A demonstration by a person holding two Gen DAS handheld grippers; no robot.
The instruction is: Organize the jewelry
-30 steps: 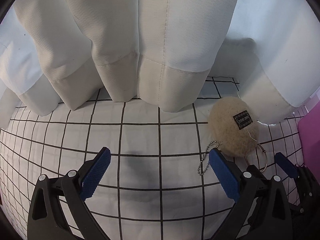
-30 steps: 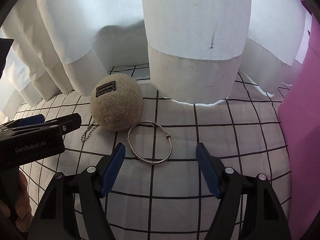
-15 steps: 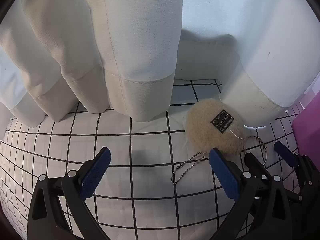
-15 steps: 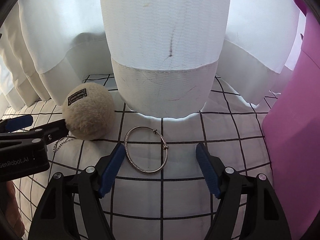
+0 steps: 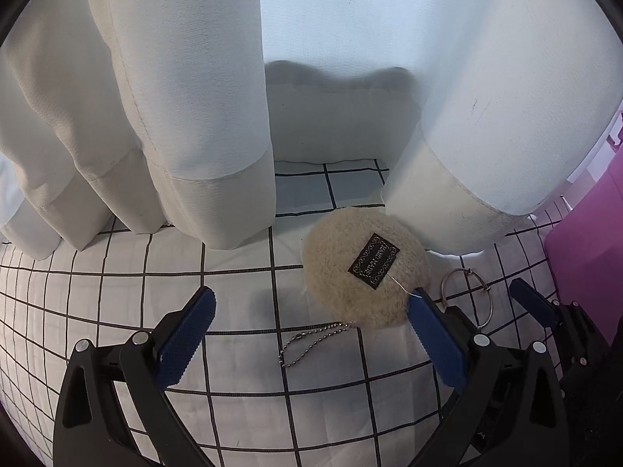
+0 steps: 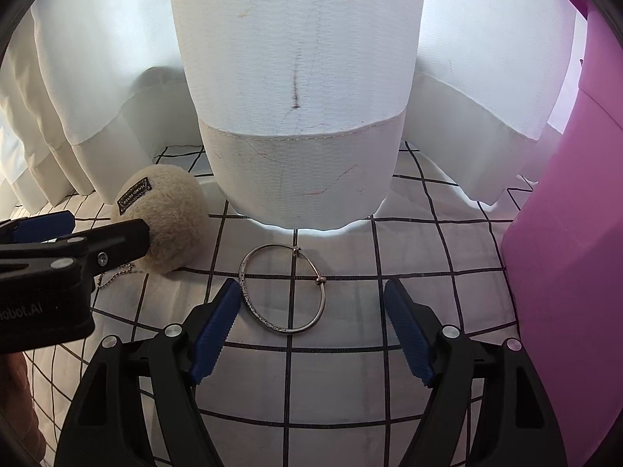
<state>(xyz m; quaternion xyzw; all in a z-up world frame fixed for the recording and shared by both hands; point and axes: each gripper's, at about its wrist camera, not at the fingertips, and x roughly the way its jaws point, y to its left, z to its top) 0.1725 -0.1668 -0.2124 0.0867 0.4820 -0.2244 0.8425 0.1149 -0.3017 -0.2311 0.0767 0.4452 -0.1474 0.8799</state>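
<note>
A silver bangle (image 6: 283,290) lies flat on the white grid-patterned cloth (image 6: 335,381), just ahead of my open right gripper (image 6: 313,311) and between its blue pads. A beige fluffy ball charm (image 5: 366,268) with a black label and a ball chain (image 5: 311,340) lies to the bangle's left. My open left gripper (image 5: 311,323) is over the chain, its right pad touching the charm's near side. The bangle also shows in the left wrist view (image 5: 469,297), partly behind that finger. The charm shows in the right wrist view (image 6: 167,218).
White curtains (image 5: 175,116) hang along the back, their hems resting on the cloth. A pink plastic container (image 6: 572,257) stands close on the right. The left gripper's finger (image 6: 74,249) reaches in from the left of the right wrist view.
Both grippers moved forward and to the right. The charm and chain now sit between the left pads; the bangle is closer to the right gripper. Both stayed open.
</note>
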